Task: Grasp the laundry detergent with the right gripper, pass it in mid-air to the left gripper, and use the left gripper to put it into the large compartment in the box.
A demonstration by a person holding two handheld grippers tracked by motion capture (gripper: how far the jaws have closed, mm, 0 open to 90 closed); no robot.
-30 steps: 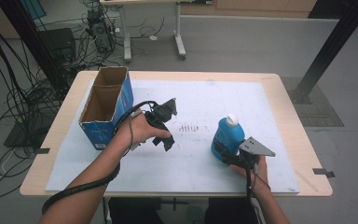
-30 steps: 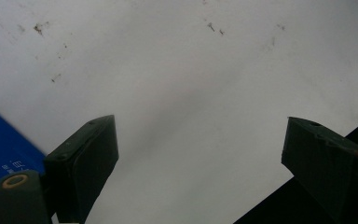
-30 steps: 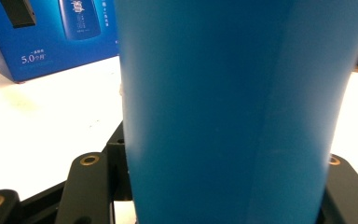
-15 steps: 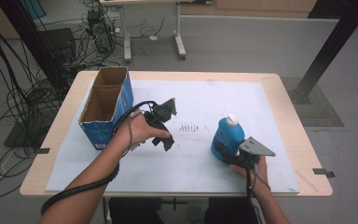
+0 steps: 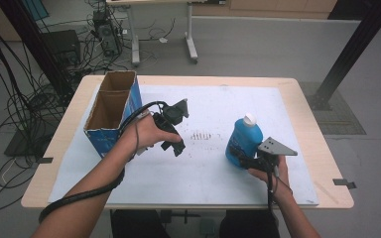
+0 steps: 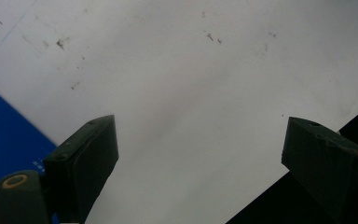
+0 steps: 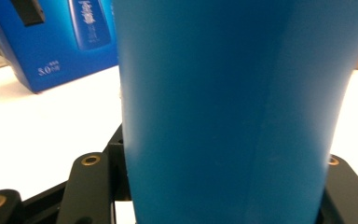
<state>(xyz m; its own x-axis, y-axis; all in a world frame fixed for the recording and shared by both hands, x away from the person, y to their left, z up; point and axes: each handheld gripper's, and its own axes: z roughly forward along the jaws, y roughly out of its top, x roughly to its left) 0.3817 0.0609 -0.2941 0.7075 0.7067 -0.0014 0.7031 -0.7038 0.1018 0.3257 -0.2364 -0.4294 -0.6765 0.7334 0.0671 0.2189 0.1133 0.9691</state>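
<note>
Cardboard box stands at nine o'clock on the surface. Our left tool hovers beside it, jaws wide apart. Our right tool grips the blue bottle at four o'clock.

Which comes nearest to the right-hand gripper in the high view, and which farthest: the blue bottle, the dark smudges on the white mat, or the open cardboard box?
Measured from the right gripper:
1. Blue bottle: right at its jaws, on the mat's right part.
2. Dark smudges: mid-mat, left of the bottle.
3. Cardboard box: farthest, at the mat's left edge, beyond the left gripper.
</note>
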